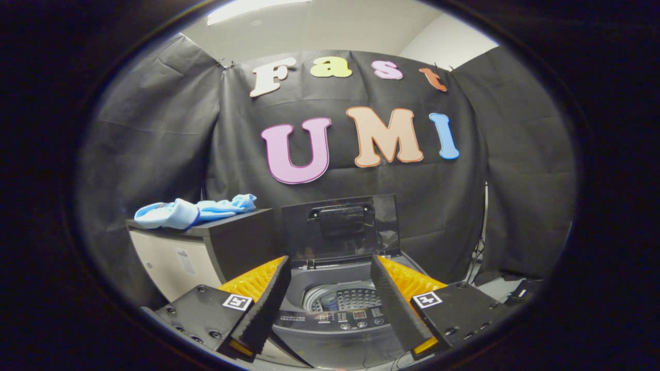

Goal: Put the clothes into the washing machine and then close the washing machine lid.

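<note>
**Washer open, clothes yet to be picked up**

Black cloth hangs all round the booth, with a pale ceiling above it, and against that backdrop stands a dark top-loading washing machine (337,330). Its lid (341,226) is raised and leans back upright at the rear, handle facing forward, so the drum (344,298) lies open below it; I can see the perforated basket, and nothing in it that I can make out as laundry. A control strip runs along the front edge of the machine.

The gripper (327,301) hovers in front of the washer, fingers spread wide apart with nothing between them but the view down to the drum. It holds nothing.

The clothes (193,211), a light blue bundle, lie at about ten o'clock from the gripper, on the dark top of a cabinet (206,252) that stands just beside the washer. That surface is higher than the drum opening, and the bundle sits well apart from the fingers.

As I judge it, the task has barely started: the machine stands ready, but the clothes have not been grasped. Left to do are the pickup, the drop into the drum, and bringing the lid down.
</note>
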A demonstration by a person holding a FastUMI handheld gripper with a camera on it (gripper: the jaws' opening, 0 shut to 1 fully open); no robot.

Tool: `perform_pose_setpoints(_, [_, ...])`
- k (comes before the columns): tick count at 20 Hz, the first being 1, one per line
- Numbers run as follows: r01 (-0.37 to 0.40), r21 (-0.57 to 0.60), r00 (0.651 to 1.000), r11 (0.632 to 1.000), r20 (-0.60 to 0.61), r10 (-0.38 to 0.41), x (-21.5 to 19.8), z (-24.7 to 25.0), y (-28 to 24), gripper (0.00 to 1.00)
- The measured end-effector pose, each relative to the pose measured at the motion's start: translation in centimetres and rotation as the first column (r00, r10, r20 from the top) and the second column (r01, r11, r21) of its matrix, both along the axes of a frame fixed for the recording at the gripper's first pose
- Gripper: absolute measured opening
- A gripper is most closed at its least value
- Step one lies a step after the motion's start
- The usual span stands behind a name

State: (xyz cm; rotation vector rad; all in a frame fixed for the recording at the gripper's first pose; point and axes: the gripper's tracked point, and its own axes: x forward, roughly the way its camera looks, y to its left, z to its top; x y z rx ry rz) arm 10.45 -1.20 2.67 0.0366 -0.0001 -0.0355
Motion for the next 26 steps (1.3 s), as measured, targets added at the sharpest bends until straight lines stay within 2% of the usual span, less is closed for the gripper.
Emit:
perform_pose_setpoints(2, [0.016,0.013,1.000,1.000,-0.012,-0.015,0.8,0.1,0.1,0.97])
perform_pose_setpoints(12, [-0.022,-0.001,1.000,1.000,-0.017,0.022,6.0,2.0,5.1,0.97])
perform_pose_setpoints(17, [-0.094,-0.041,0.994,0.995,0.054,0.096,8.2,8.0,11.4,0.97])
perform_pose_setpoints(19, [-0.120,-0.019,0.992,0.993,0.028,0.120,9.1,9.9,14.5,0.97])
perform_pose_setpoints(24, [-0.105,-0.011,0.994,0.994,0.004,0.105,12.1,13.2,20.8,0.98])
perform_pose_setpoints(26, [-0.171,-0.037,0.985,0.985,-0.025,0.170,13.7,13.0,24.4,0.98])
